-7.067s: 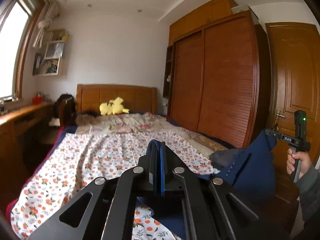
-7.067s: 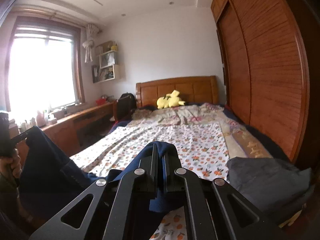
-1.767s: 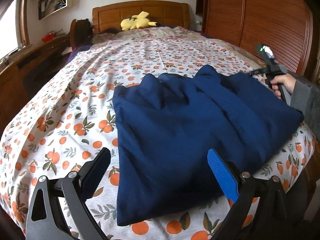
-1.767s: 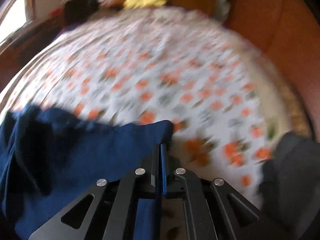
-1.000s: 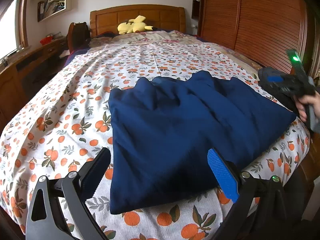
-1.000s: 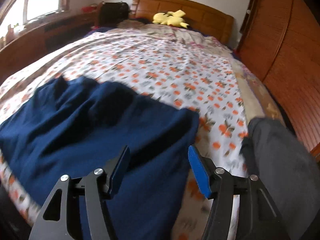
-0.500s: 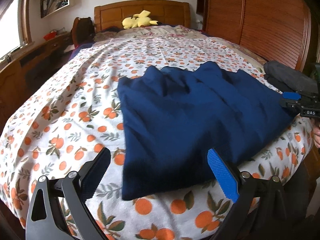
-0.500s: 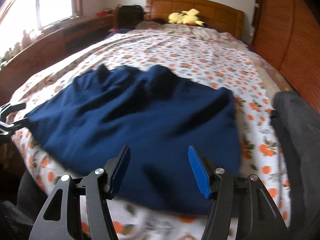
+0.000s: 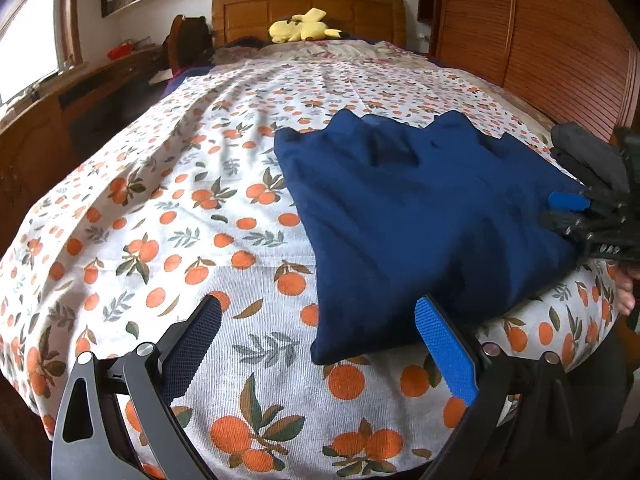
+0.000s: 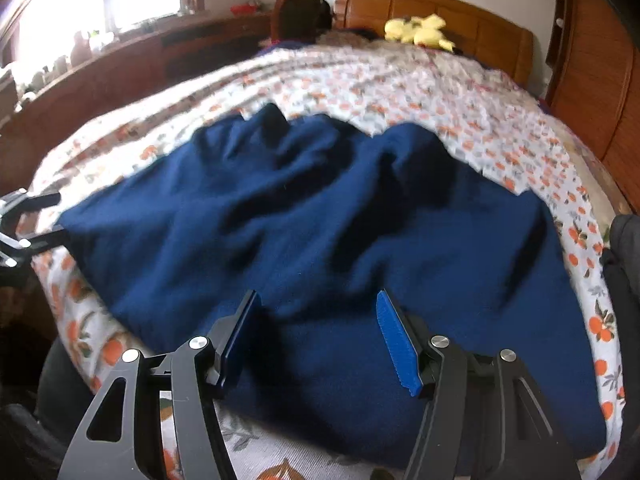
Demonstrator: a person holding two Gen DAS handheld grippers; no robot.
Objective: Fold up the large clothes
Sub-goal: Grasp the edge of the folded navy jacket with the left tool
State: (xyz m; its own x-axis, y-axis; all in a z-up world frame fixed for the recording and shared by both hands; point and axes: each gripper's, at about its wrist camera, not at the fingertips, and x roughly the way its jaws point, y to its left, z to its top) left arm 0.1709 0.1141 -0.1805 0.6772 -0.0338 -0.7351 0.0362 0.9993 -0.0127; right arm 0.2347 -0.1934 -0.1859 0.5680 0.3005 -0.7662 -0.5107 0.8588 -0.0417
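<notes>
A matt, soft navy cloth garment (image 9: pixel 420 216) is spread near the foot edge of the bed, on a finely woven cotton-like sheet (image 9: pixel 168 208) printed with oranges. Glossy varnished wood is seen in the headboard (image 9: pixel 308 8) and the slatted wardrobe doors (image 9: pixel 560 40). Matt black plastic-looking fingers (image 10: pixel 236 344) carry ribbed blue pads. A plush yellow toy (image 9: pixel 300 30) looks fuzzy.

Right gripper (image 10: pixel 316 336) low over near edge of navy garment (image 10: pixel 320 220), jaws apart, nothing between. Garment rumpled, spread across orange-print bed (image 10: pixel 460 92). Yellow plush toy (image 10: pixel 420 30) far, by headboard. Left gripper (image 10: pixel 24 220) at left edge.
</notes>
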